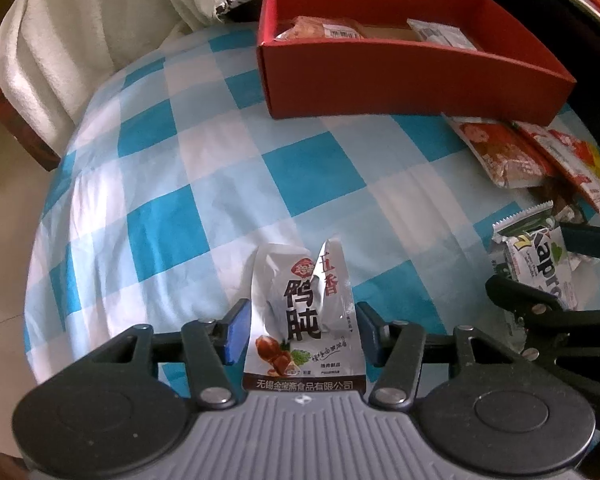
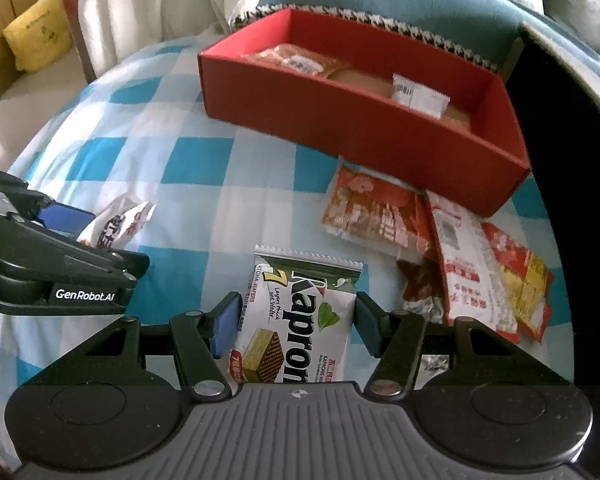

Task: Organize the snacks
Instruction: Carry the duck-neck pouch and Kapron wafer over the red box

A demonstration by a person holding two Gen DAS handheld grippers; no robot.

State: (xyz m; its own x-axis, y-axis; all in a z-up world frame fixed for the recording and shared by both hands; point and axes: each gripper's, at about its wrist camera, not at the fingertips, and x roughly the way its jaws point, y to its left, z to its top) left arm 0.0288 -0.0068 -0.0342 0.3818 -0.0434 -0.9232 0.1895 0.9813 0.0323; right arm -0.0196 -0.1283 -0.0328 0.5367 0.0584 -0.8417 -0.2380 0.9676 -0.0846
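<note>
My left gripper point(image 1: 302, 332) is shut on a silver snack packet point(image 1: 304, 300) with black characters, which crumples upward between the blue pads above the checked cloth. In the right wrist view, my right gripper point(image 2: 296, 328) is shut on a white and green Kaprone wafer packet point(image 2: 300, 312), its pads against both long edges. That wafer packet point(image 1: 540, 264) also shows at the right edge of the left wrist view. An open red box point(image 1: 400, 76) stands at the far side with a few wrapped snacks inside. The same red box point(image 2: 360, 136) appears in the right wrist view.
Orange-red snack packets point(image 2: 372, 212) and a red and white packet point(image 2: 460, 268) lie loose in front of the box on the blue and white checked cloth point(image 1: 220, 168). A cream blanket point(image 1: 80, 20) hangs at the far left. A dark edge point(image 2: 560, 120) borders the right.
</note>
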